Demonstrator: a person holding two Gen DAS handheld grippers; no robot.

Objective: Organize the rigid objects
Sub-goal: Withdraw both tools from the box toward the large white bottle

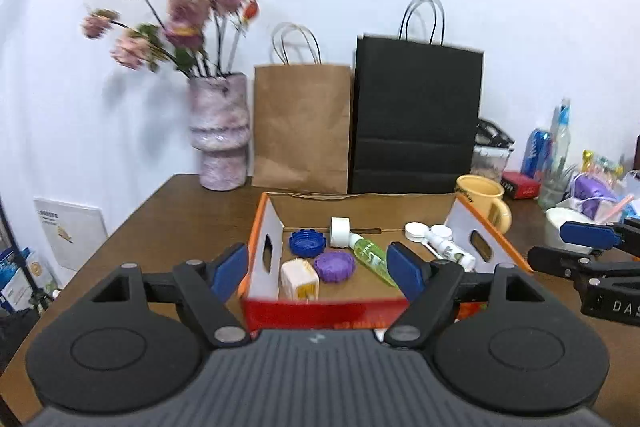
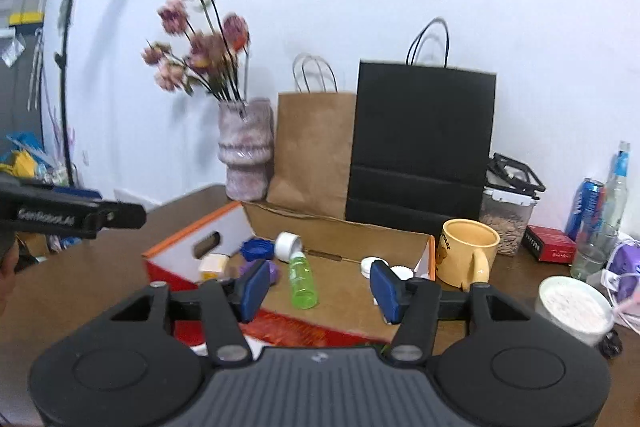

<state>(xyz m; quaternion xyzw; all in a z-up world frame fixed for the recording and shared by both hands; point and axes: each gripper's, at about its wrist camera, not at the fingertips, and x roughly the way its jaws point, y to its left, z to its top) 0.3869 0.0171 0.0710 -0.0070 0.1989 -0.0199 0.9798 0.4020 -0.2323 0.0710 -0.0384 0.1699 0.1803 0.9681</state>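
Both my claws hang empty above the near edge of the box (image 1: 262,263), so I judge I am between items: several things already lie in the box, and the next move calls for choosing what still belongs inside and reaching for it.

My left claw (image 1: 320,269) has its jaws spread wide with nothing between the pads; the box sits just ahead of and below it. Inside, going left to right ahead of that claw: a yellow-and-white carton (image 1: 299,279) near the left pad, a blue cap (image 1: 306,242) behind it, a purple cap (image 1: 334,266) beside the carton, a green bottle (image 1: 370,257) lying on its side with its white cap pointing away, then a white lens case (image 1: 416,230) and a small white bottle (image 1: 450,249) past the right pad.

My right claw (image 2: 320,291) is also open and holds nothing; the green bottle lies between its pads but well ahead, untouched. To that claw's right, outside the box, a yellow mug (image 2: 466,253) stands upright on the worktop (image 2: 80,291), with a white tub (image 2: 574,307) further right. If the mug is next, I would swing right and close on its wall or handle; that is a guess.
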